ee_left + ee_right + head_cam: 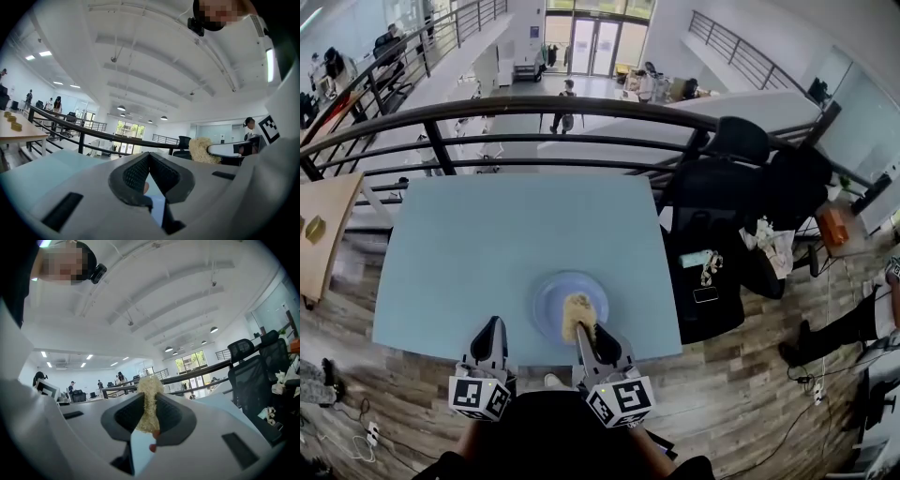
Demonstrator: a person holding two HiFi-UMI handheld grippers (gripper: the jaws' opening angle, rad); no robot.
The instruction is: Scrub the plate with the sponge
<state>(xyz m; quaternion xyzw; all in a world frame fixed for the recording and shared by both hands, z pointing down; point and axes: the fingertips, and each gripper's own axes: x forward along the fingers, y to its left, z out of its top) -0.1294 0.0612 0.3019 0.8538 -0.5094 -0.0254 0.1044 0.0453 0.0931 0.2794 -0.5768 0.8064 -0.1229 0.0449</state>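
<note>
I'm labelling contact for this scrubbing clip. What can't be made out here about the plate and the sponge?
- Whether the sponge touches the plate: head view, too small and seen from above; the right gripper covers the near rim.
- Whether the plate's surface is dirty or clean: head view, too small; neither gripper view shows it plainly.
- The sponge's lower end: right gripper view, hidden between the jaws that clamp it.

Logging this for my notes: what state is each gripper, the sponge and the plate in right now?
left gripper: shut, empty.
right gripper: shut on the sponge.
sponge: clamped, above the plate; contact unclear.
plate: flat on the table, near its front edge.
</note>
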